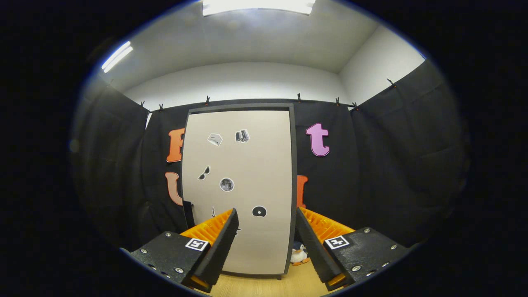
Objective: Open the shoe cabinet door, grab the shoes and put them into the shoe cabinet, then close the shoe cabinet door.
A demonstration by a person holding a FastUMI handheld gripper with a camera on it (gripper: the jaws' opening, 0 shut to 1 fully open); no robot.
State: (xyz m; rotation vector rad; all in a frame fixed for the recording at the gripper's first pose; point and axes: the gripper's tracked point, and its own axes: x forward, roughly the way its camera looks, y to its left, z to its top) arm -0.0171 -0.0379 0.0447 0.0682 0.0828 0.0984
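The shoe cabinet (243, 123) stands upright beyond my fingers, a tall beige door in a dark frame, with several small stickers on it. The door looks shut. My gripper (266, 216) is open, held some way back from the door, with nothing between the fingers. The left fingertip (231, 222) lines up with the lower middle of the door; the right fingertip (303, 222) lines up with the door's right edge. A small dark handle-like part (188, 212) shows at the door's lower left edge.
A small penguin plush (298, 253) sits on the wooden floor (264, 286) at the cabinet's right foot. Black cloth walls close in the booth on both sides and behind the cabinet.
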